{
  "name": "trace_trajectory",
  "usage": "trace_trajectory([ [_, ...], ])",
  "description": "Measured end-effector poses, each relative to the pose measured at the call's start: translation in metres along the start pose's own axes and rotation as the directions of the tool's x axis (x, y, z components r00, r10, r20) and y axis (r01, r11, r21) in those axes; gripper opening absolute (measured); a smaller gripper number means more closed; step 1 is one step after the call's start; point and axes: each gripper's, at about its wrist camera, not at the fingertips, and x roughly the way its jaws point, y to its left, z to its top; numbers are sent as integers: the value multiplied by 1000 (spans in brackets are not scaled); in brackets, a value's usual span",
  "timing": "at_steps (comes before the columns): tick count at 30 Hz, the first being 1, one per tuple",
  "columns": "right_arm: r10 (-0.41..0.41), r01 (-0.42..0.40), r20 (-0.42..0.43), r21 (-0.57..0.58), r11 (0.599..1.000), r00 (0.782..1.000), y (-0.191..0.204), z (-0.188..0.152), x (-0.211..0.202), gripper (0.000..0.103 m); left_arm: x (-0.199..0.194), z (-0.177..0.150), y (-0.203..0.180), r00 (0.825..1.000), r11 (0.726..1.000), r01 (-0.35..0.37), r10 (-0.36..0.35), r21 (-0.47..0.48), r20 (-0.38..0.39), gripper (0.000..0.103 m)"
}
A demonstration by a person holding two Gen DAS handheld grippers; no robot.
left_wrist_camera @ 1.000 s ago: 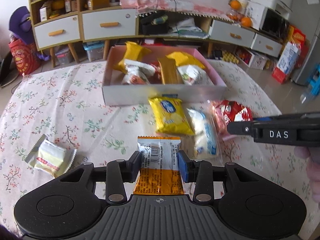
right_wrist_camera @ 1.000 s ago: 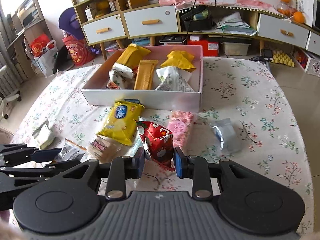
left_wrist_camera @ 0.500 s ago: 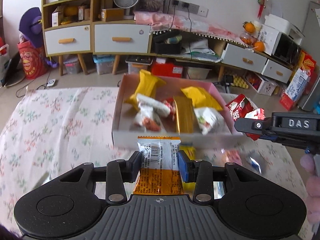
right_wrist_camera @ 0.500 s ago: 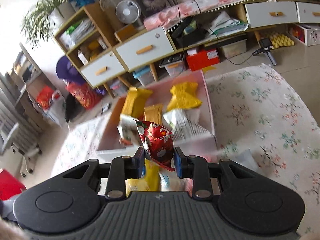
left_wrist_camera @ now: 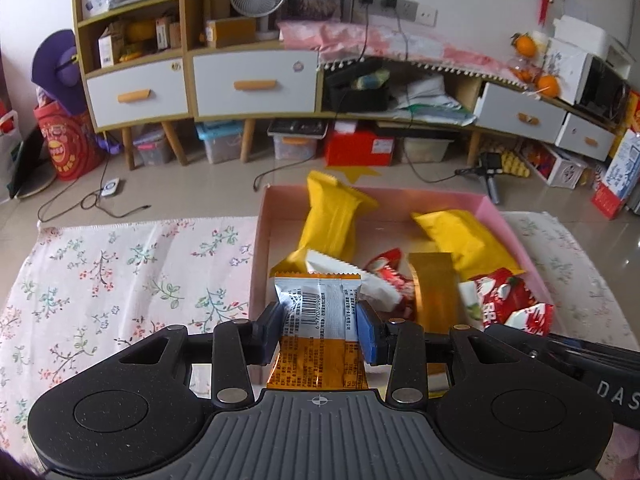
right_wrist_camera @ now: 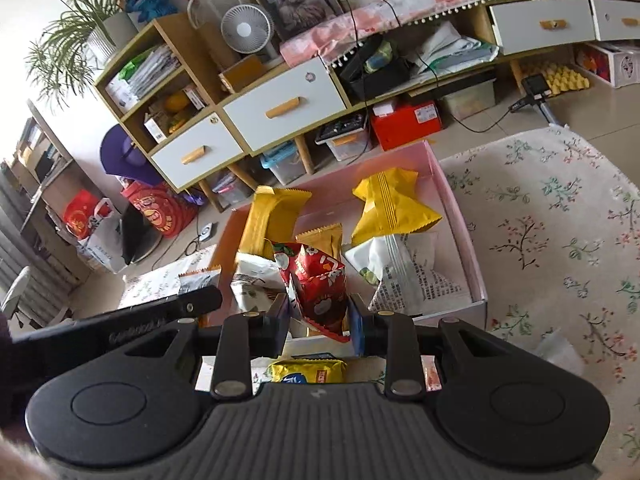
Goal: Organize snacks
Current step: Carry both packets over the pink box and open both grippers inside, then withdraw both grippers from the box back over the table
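Left gripper (left_wrist_camera: 318,330) pinches an orange packet (left_wrist_camera: 316,320), right gripper (right_wrist_camera: 318,316) a red one (right_wrist_camera: 316,280) — both above the box (left_wrist_camera: 516,236); simultaneous release risks collision, or spill past its near wall.

Right hand-held gripper (right_wrist_camera: 318,317) clamped on a crinkled red foil snack packet (right_wrist_camera: 316,280), held above the near edge of a shallow pink cardboard box (right_wrist_camera: 460,224). Inside, yellow pouches and a white printed bag (right_wrist_camera: 404,276). Left hand-held gripper's black finger (right_wrist_camera: 176,308) at left. Floral-clothed desk (right_wrist_camera: 560,220) at right.

Snack packets (left_wrist_camera: 334,220) inside box (left_wrist_camera: 258,248), seemingly heaped
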Motion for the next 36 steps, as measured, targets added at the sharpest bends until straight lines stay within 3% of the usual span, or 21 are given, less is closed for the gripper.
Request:
trace_trajectory([
  [11, -63, 63, -14, -29, 998, 998, 5, -2, 28, 28, 31, 2, 10, 999, 997, 52, -53, -49, -10, 37],
  [15, -108, 108, 3, -114, 988, 994, 13, -6, 29, 28, 36, 3, 13, 997, 994, 76, -76, -77, 3, 37],
  [19, -104, 104, 0, -102, 989, 995, 11, -6, 28, 31, 35, 3, 13, 996, 994, 90, -90, -65, 3, 40],
  [20, -100, 100, -2, -97, 990, 995, 10, -6, 28, 33, 35, 3, 13, 996, 994, 94, -94, -63, 0, 41],
  [24, -56, 55, -13, -85, 995, 998, 10, -4, 26, 53, 26, 3, 16, 996, 994, 90, -89, -65, 17, 61],
  [28, -27, 25, -26, -77, 997, 999, 13, -2, 22, 61, 13, 3, 21, 995, 992, 101, -99, -71, 29, 74],
  [36, -28, 25, -30, -99, 995, 999, 14, -5, 4, 76, -18, -5, 25, 996, 994, 80, -77, -69, 40, 83],
])
